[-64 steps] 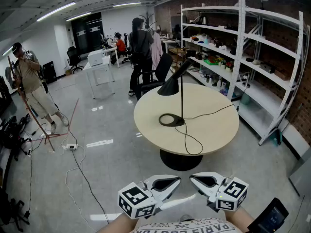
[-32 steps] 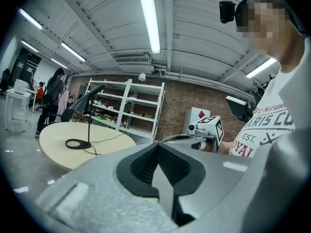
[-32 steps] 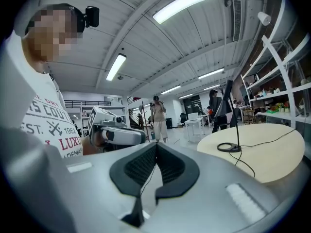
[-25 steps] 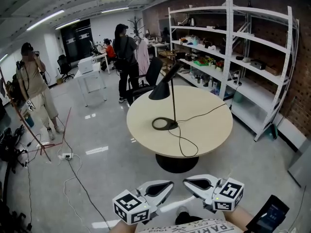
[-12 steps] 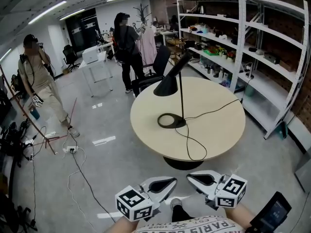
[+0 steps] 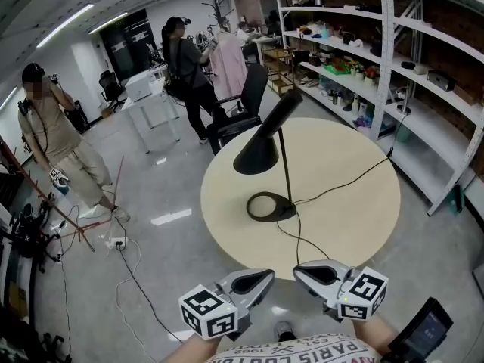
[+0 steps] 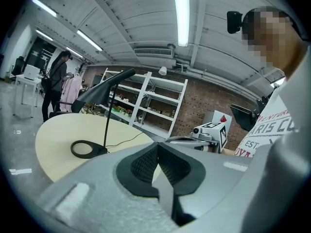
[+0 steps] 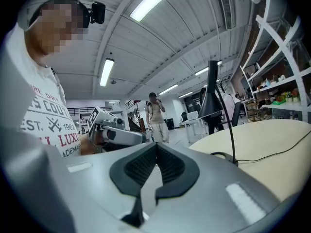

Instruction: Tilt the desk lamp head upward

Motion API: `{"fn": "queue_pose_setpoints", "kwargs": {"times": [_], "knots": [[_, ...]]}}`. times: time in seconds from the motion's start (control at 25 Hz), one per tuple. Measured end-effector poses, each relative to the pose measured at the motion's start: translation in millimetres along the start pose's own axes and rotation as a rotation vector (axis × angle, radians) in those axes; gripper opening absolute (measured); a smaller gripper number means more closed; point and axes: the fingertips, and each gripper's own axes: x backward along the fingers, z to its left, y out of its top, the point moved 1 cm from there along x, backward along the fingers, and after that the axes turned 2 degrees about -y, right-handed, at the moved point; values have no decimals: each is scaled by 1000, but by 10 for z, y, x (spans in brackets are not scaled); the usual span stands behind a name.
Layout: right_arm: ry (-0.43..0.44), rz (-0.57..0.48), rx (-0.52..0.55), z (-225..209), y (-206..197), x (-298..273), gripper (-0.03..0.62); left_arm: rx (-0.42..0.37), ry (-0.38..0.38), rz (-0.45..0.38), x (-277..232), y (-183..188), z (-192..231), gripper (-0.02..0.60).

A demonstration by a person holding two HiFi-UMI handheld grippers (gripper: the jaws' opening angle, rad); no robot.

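Observation:
A black desk lamp stands on the round beige table, on a ring base with a thin upright stem. Its cone head hangs from the slanted arm and points down to the left. My left gripper and right gripper are held side by side at the table's near edge, well short of the lamp. Both are shut with nothing between the jaws. The left gripper view shows the lamp head far beyond the left gripper. In the right gripper view the lamp head rises past the right gripper.
The lamp's black cord runs across the table to its right edge. White shelving lines the right wall. An office chair stands behind the table. Two people stand at the back left, with cables and a power strip on the floor.
The table and lamp have come closer and larger in the head view. Both grippers stay shut and side by side, now at the table's near edge.

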Motion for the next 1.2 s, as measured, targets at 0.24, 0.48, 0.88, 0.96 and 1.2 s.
{"fn": "queue_pose_setpoints", "kwargs": {"times": [0.24,0.48,0.88,0.96,1.2], "knots": [[-32,-49,-28,-560,115,20,-1,27,12,-17,-365,318,368,2],[-83,-47,-14,-891,145,26,0,5,18,-30,-576,495,523,2],[-123,-20,44,-1230,277,-59,-1,15,20,-79,-712,711,782,2],[-141,-12,54,-1281,268,-84,0,29,46,-91,-668,735,899,2],[-198,4,69,-1483,210,-158,0,90,77,-135,-610,782,1254,2]]}}
